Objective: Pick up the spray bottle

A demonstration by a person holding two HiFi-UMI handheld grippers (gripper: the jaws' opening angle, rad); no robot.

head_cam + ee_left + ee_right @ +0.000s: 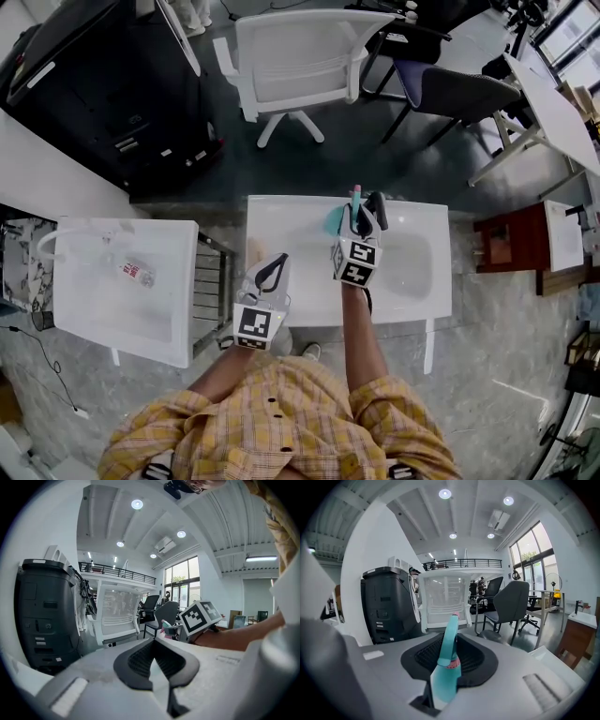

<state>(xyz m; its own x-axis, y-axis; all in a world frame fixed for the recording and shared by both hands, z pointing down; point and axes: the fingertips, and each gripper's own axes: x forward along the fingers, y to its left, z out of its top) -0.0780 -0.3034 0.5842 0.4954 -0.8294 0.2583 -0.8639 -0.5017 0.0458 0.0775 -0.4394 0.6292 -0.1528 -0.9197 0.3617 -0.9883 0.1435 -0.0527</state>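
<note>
Head view showed your right gripper [367,210] clamped on the teal spray bottle [335,220] over the white table [412,281], left gripper [275,269] nearby; left gripper view showed its jaws together, empty; right gripper view showed both pads pressing the bottle.

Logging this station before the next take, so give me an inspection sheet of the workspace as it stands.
Surface: white table, no damage seen.
Job's things: teal spray bottle, upright, gripped.
Clutter: plastic bottle lying on the side table at left.
Grippers: right gripper shut on the spray bottle; left gripper shut, empty.
Cables: black cable on the floor at left.
Surroundings: white chair, dark chair, black cabinet beyond the table.
</note>
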